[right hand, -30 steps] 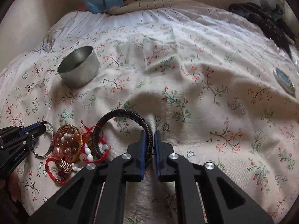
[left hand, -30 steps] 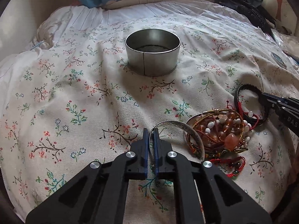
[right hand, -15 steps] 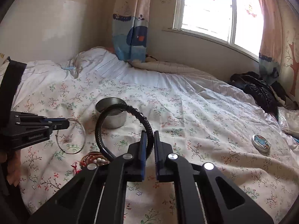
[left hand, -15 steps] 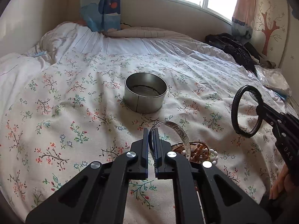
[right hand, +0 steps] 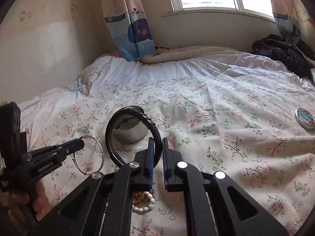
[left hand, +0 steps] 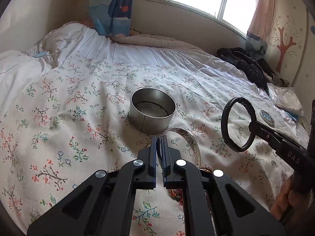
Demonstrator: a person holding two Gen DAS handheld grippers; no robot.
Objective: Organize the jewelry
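Now we hold our left gripper (left hand: 159, 143) pinched on the engraved silver metal bangle (left hand: 190, 141) and our right gripper (right hand: 157, 147) pinched on the black braided cord bracelet (right hand: 128, 135), both lifted above the flowered bedsheet (left hand: 78, 118), the round open steel tin (left hand: 152, 110) at twelve o'clock.

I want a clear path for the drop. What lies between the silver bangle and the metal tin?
Only bare floral bedspread between silver bangle and metal tin, per left wrist view.
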